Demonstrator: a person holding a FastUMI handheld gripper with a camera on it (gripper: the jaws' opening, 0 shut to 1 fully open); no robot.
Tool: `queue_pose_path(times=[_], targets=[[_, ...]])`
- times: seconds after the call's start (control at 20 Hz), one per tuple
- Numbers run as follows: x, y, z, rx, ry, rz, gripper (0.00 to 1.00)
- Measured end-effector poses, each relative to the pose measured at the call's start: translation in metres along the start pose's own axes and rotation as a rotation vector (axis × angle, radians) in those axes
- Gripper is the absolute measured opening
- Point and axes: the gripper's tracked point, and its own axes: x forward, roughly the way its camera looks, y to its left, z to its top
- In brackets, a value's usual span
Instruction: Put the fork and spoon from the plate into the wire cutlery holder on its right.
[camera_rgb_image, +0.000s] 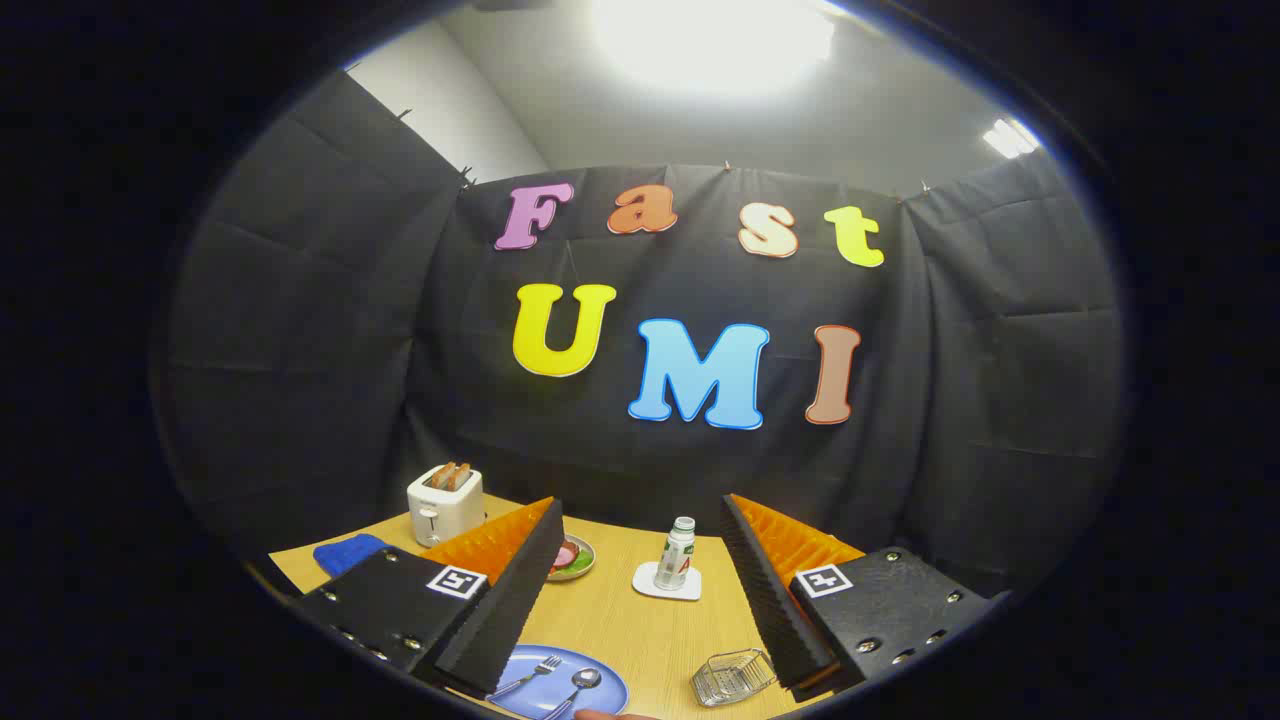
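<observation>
Nearest in, the blue plate (600, 672) sits on the wooden table (640, 620), low between the fingers and toward the left one. The fork (530, 676) lies on it at about nine o'clock from the plate's middle, tines pointing away, and the spoon (578, 688) lies just beside it at about six o'clock. Something small and rounded, perhaps a fingertip, pokes in at the plate's near rim; I cannot tell for sure.

The gripper (640, 600) hangs above all this with its fingers spread wide and nothing between them. It is released and well clear of the cutlery.

At three o'clock from the plate stands the wire cutlery holder (733, 677), close under the right finger (775, 590). My guess is that this is the first risk: a careless descent could knock the light basket aside.

The fork and spoon lie close together and flat on a slick plate. A pinch might catch both, or skid one off the rim or tip the plate.

Farther off, at twelve o'clock, a small bottle (677, 553) stands upright on a white coaster (667, 582); a high swing could topple it. A dish of food (572, 558) peeks past the left finger (510, 590). Beyond that, at ten o'clock, are a white toaster (445, 503) and a blue cloth (347, 553), both well apart from the work.
</observation>
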Motion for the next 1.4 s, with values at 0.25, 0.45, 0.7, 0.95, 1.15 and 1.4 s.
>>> queue_pose_path(times=[0.25, 0.45, 0.7, 0.95, 1.15, 1.4], targets=[[-0.004, -0.001, 0.016, 0.07, -0.034, 0.001, 0.97], [0.0, -0.014, 0.013, 0.086, -0.019, -0.062, 0.96], [0.0, -0.018, 0.005, 0.104, 0.01, -0.075, 0.96], [0.001, -0.019, -0.005, 0.099, 0.039, -0.079, 0.96], [0.0, -0.018, -0.01, 0.087, 0.064, -0.067, 0.96], [0.001, -0.011, -0.029, 0.084, 0.122, -0.049, 0.97]])
